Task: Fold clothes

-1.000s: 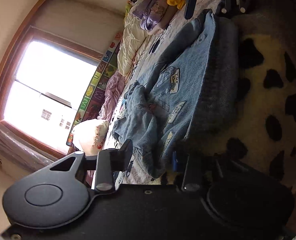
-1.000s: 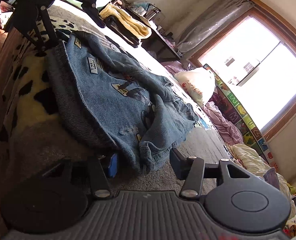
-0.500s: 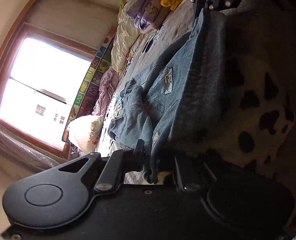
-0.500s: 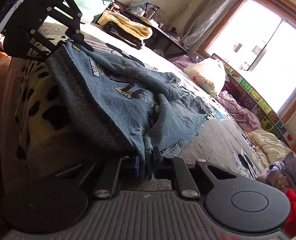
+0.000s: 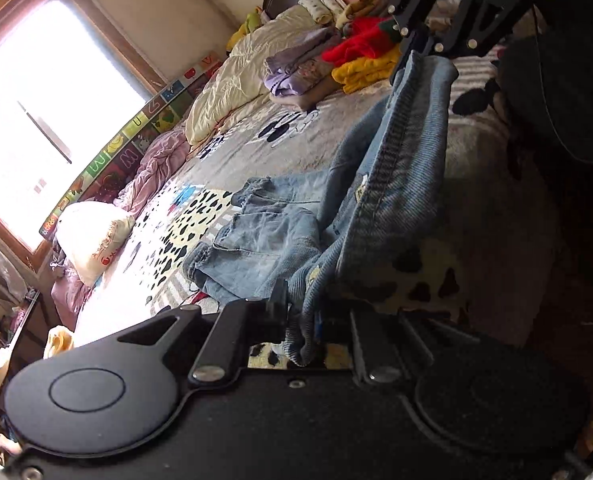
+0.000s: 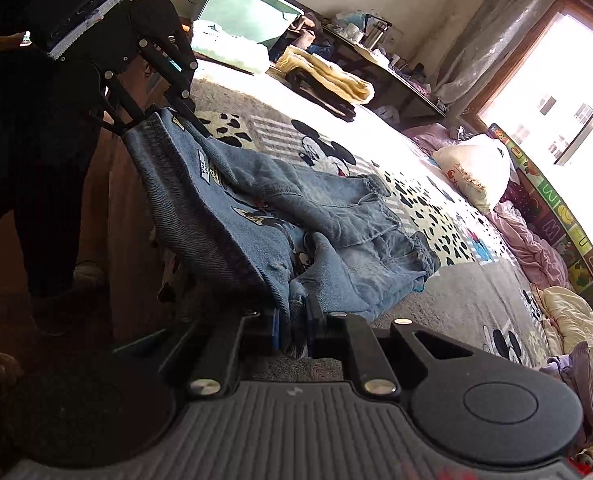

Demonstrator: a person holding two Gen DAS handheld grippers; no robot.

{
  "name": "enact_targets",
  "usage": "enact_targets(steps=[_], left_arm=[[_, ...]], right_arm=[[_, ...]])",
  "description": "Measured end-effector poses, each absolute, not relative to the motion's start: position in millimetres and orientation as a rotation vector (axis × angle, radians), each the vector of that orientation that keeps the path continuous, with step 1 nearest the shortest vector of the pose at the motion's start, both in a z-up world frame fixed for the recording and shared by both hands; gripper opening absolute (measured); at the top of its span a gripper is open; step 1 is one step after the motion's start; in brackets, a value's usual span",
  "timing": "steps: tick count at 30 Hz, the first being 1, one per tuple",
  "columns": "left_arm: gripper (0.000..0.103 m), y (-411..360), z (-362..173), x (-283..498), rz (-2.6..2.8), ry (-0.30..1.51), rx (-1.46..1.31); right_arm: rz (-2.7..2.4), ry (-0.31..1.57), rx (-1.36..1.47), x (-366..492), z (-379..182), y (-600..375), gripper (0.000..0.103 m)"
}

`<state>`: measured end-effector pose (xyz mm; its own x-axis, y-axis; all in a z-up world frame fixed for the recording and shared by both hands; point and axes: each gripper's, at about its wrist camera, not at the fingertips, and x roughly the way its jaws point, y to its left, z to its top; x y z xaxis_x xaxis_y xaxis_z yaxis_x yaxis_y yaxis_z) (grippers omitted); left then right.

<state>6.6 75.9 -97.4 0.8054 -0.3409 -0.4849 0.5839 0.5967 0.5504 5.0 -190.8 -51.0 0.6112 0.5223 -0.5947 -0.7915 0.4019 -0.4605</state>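
A blue denim garment point(image 5: 396, 200) with small patches lies on the cartoon-print bed cover point(image 5: 296, 136), its near edge raised and stretched taut. My left gripper point(image 5: 302, 320) is shut on one corner of that edge. At the top of the left wrist view, my right gripper point(image 5: 410, 54) pinches the other corner. In the right wrist view the right gripper point(image 6: 292, 330) is shut on bunched denim point(image 6: 224, 216), and the left gripper point(image 6: 152, 114) holds the far corner at upper left. The rest of the garment is rumpled on the bed.
Folded clothes in purple, red and yellow point(image 5: 360, 56) are stacked near a cream quilt point(image 5: 232, 92). A white pillow point(image 6: 472, 172) and pink bedding point(image 6: 532, 240) lie by the window. A green bin point(image 6: 244, 12) and a yellow towel point(image 6: 328, 76) are beyond the bed. A person's dark trouser leg point(image 6: 44, 200) stands beside it.
Both grippers went from open around the denim's edge to shut on it. They then rose, lifting the edge off the bed and pulling it taut between them.
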Motion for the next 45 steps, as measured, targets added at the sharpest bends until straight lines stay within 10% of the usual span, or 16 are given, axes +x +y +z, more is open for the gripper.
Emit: enact_targets(steps=[10, 24, 29, 37, 40, 42, 45], left_arm=[[0.012, 128, -58, 136, -0.612, 0.379, 0.075], [0.013, 169, -106, 262, -0.518, 0.613, -0.492], [0.049, 205, -135, 264, -0.439, 0.616, -0.756], [0.05, 183, -141, 260, -0.435, 0.675, -0.661], [0.005, 170, -136, 251, -0.414, 0.619, -0.564], [0.005, 169, -129, 244, -0.419, 0.55, -0.533], [0.005, 173, -133, 244, -0.38, 0.579, -0.481]], right_arm=[[0.885, 0.374, -0.276, 129, 8, -220, 0.014], [0.756, 0.474, 0.443, 314, -90, -240, 0.014], [0.692, 0.555, 0.616, 356, -135, -241, 0.052], [0.608, 0.623, 0.682, 333, -149, -273, 0.06], [0.651, 0.667, 0.612, 316, -156, -260, 0.053], [0.673, 0.68, 0.526, 308, -156, -245, 0.016], [0.708, 0.607, 0.511, 301, -146, -239, 0.013]])
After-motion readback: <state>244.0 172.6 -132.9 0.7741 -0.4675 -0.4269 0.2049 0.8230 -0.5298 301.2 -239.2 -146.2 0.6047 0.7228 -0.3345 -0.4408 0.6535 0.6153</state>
